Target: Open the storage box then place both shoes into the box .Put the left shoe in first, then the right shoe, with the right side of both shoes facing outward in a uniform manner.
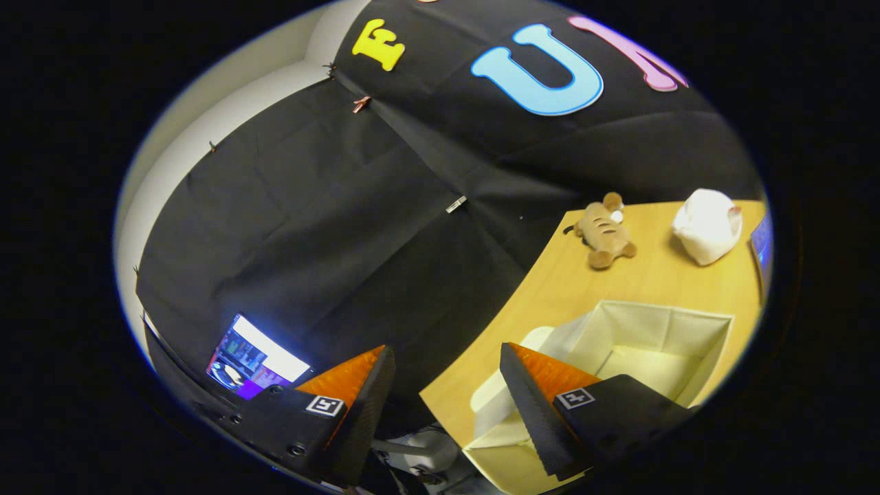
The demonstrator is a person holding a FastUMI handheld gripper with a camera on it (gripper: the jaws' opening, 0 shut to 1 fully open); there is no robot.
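Note:
A cream fabric storage box (687, 330) stands open on the wooden table (584, 289), just beyond my right finger. What I can see of its inside holds nothing. A pale flap or rounded pale thing (491, 399) lies against the box's near side, partly hidden by that finger; I cannot tell whether it is the lid or a shoe. My gripper (445, 350) is open with nothing between its fingers. It is tilted and hangs over the table's near corner, with the left finger out past the table edge in front of the black cloth.
A brown plush animal (605, 234) and a white soft bundle (708, 227) lie at the far side of the table. A lit screen (254, 357) glows beyond the left finger, off the table. Another screen edge (762, 247) shows beside the white bundle.

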